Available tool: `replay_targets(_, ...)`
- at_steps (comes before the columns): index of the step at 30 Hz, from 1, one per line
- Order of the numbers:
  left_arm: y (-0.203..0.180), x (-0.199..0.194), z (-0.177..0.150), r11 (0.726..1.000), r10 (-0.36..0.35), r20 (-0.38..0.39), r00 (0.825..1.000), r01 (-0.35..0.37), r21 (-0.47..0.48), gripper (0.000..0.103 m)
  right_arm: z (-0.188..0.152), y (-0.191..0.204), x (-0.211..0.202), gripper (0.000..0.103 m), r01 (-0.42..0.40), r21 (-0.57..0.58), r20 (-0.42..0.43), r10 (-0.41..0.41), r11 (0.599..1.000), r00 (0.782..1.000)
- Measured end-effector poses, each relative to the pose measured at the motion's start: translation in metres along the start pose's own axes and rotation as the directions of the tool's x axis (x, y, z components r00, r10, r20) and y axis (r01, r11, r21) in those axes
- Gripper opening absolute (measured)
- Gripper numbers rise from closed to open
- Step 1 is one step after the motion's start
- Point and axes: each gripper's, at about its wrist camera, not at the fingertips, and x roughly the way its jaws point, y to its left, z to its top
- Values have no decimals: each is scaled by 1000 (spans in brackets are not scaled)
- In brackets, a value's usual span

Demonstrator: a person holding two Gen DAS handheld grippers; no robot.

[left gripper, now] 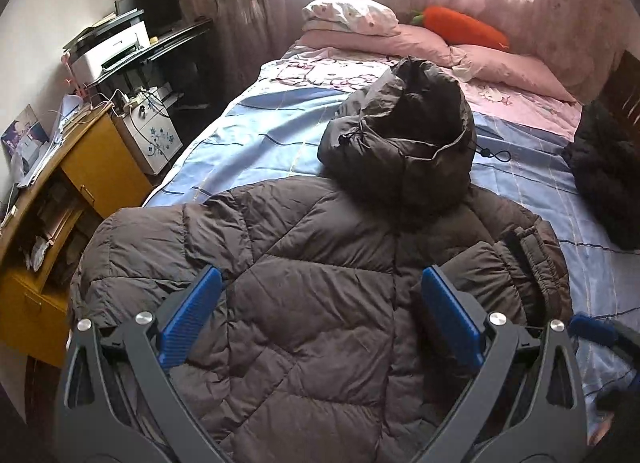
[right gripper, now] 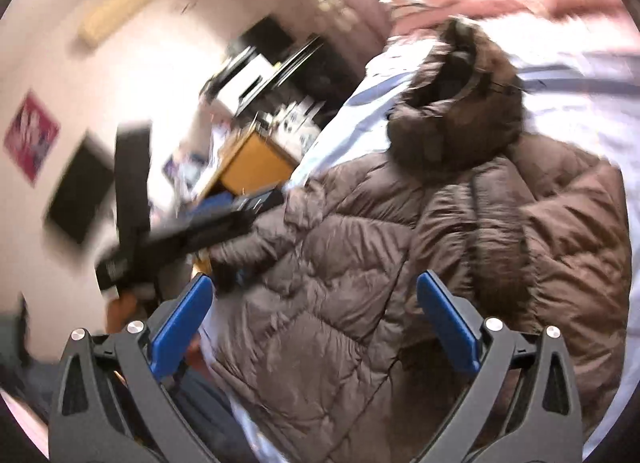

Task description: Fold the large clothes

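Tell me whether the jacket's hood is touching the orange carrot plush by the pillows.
Apart. In the left wrist view the hood lies mid-bed on the blue sheet, while the carrot plush rests behind the pink pillows, with bedding showing between them.

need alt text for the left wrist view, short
A brown quilted puffer jacket lies spread on a bed with a blue striped sheet, its hood toward pink pillows and an orange carrot-shaped plush. The left gripper, with blue pads, hovers open over the jacket, holding nothing.
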Motion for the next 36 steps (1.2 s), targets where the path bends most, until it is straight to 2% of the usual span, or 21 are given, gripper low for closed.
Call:
replay_targets(4, 3, 3, 1, 1000, 3, -17, 1000, -3, -12, 101, 10, -59, -25, 102, 16, 245, 109, -44, 969, 993)
replay_targets(5, 5, 4, 1, 1000, -2, -24, 1000, 2, -16, 101, 8, -86, -29, 102, 79, 350, 111, -125, 934, 986)
replay_targets(6, 6, 6, 1, 1000, -9, -33, 999, 8, -22, 101, 5, -103, -29, 102, 90, 411, 112, -148, 907, 983)
replay_targets(9, 9, 10, -1, 999, -34, -57, 998, 32, -41, 101, -14, -153, -21, 102, -3, 603, 127, -93, 798, 988)
replay_targets(12, 6, 13, -2, 998, -44, -73, 996, 41, -45, 101, -14, -153, -6, 102, -59, 616, 145, -39, 786, 989)
replay_targets(15, 0, 14, -4, 1000, -23, -64, 998, 22, -19, 101, 0, -112, 25, 102, -176, 511, 106, 142, 841, 984)
replay_targets(16, -1, 13, -3, 1000, -15, -60, 998, 14, -16, 101, 3, -96, 35, 102, -231, 468, 80, 219, 853, 972)
replay_targets(17, -1, 12, -3, 1000, -2, -53, 999, 1, -13, 101, 6, -73, 48, 102, -354, 423, 57, 366, 834, 929)
replay_targets(19, 2, 12, -2, 1000, 14, -49, 999, -15, -18, 101, 6, -42, 58, 102, -477, 387, 7, 515, 789, 857)
replay_targets(20, 5, 12, -2, 999, 15, -51, 999, -16, -29, 101, 6, -31, 56, 102, -473, 358, -11, 510, 805, 860)
replay_targets(23, 11, 16, -2, 999, 5, -65, 998, -9, -53, 101, 8, -18, 26, 102, -310, 261, -11, 324, 914, 946)
replay_targets(24, 11, 18, -3, 999, -3, -72, 997, -1, -54, 101, 8, -23, 19, 102, -211, 264, -13, 223, 941, 975)
replay_targets(25, 8, 22, -5, 999, -28, -93, 995, 24, -46, 101, 7, -30, 9, 102, 2, 263, -41, 9, 965, 999)
replay_targets(26, 4, 25, -8, 998, -51, -115, 992, 47, -34, 101, 7, -34, 4, 102, 170, 243, -74, -157, 955, 985)
replay_targets(27, -4, 30, -13, 996, -84, -149, 985, 83, -12, 101, 5, -38, 0, 102, 391, 169, -112, -377, 905, 920)
replay_targets(28, -13, 37, -20, 993, -116, -194, 974, 120, 10, 101, 2, -40, -1, 102, 529, 91, -124, -517, 844, 847)
replay_targets(29, -21, 42, -26, 989, -136, -239, 961, 146, 24, 101, -3, -41, -1, 101, 569, 52, -138, -558, 821, 818)
replay_targets(32, -44, 63, -59, 977, -168, -419, 892, 208, 50, 101, -15, -42, 4, 85, 503, 53, -227, -480, 863, 847)
replay_targets(33, -50, 69, -71, 972, -175, -468, 867, 228, 59, 101, -17, -42, 6, 85, 514, 28, -249, -492, 857, 834)
replay_targets(35, -62, 78, -92, 967, -156, -523, 838, 237, 91, 101, -26, -27, 17, 84, 605, -119, -290, -610, 787, 737)
replay_targets(36, -67, 82, -102, 966, -125, -539, 833, 226, 125, 101, -27, -30, 17, 84, 617, -155, -306, -631, 772, 713)
